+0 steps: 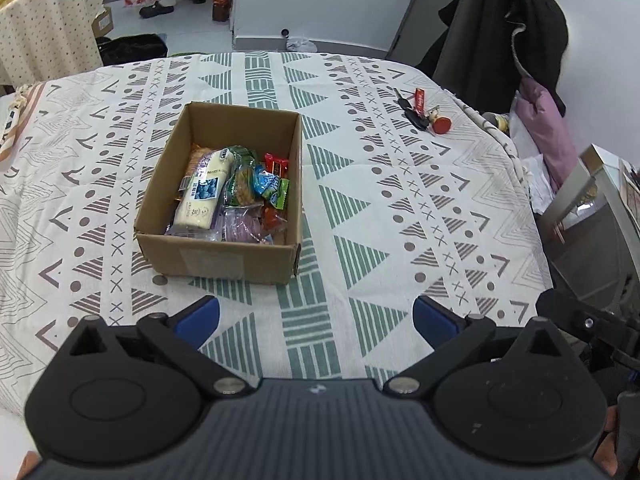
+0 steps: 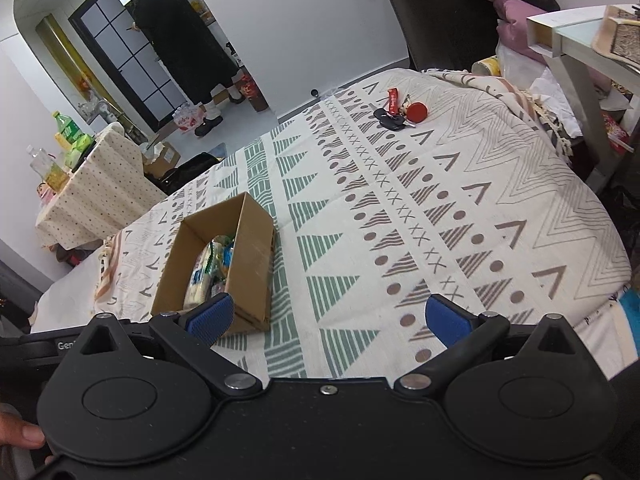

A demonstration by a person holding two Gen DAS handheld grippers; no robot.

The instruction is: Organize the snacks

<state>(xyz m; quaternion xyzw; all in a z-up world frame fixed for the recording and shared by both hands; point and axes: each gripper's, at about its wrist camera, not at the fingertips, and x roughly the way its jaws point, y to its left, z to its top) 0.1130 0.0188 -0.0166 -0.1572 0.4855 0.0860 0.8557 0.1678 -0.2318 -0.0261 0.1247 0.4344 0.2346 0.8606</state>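
The cardboard box (image 1: 218, 192) sits on the patterned cloth (image 1: 400, 208) covering the surface, ahead of the left gripper (image 1: 316, 322) and a little to its left, apart from the fingertips. Inside it lie the snacks: a long pale packet (image 1: 206, 188) along the box's left side, green, blue and red wrappers (image 1: 272, 184) to its right, and a purple packet (image 1: 244, 226) near the front wall. The left gripper is spread wide with nothing between its blue pads. The right gripper (image 2: 330, 316) is likewise spread and empty; in its view the box stands to the left, just beyond its left pad. A bunch of keys (image 1: 420, 114) lies well apart, toward the far right of the cloth.
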